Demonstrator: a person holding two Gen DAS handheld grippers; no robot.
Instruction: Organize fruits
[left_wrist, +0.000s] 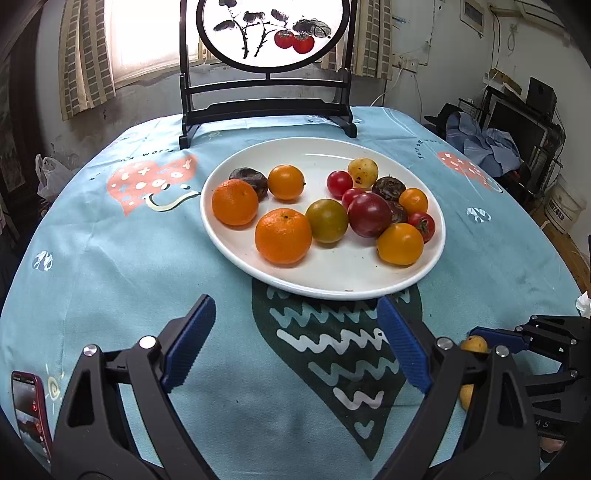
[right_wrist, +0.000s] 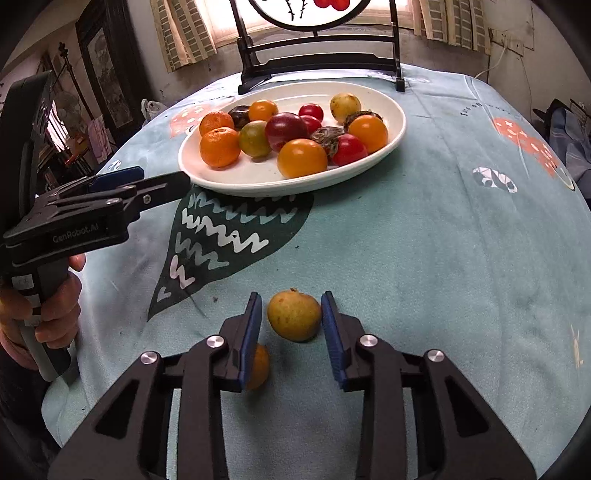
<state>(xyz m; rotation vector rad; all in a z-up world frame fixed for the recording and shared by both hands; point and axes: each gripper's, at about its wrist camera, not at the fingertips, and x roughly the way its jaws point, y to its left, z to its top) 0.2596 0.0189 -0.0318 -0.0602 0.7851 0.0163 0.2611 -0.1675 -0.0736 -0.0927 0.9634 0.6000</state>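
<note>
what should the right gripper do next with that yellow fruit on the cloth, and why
Probably close the right gripper on the yellow fruit. The fruit sits on the tablecloth between the open blue pads, with a small gap on each side, so it looks lined up. Once held, it could go to the white plate with the others.

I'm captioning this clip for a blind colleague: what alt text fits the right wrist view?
The open right gripper straddles a yellow speckled fruit lying on a blue patterned tablecloth, with a small orange fruit beside its left finger. Beyond sits a white plate of mixed fruit, and the left gripper reaches in from the left.
</note>
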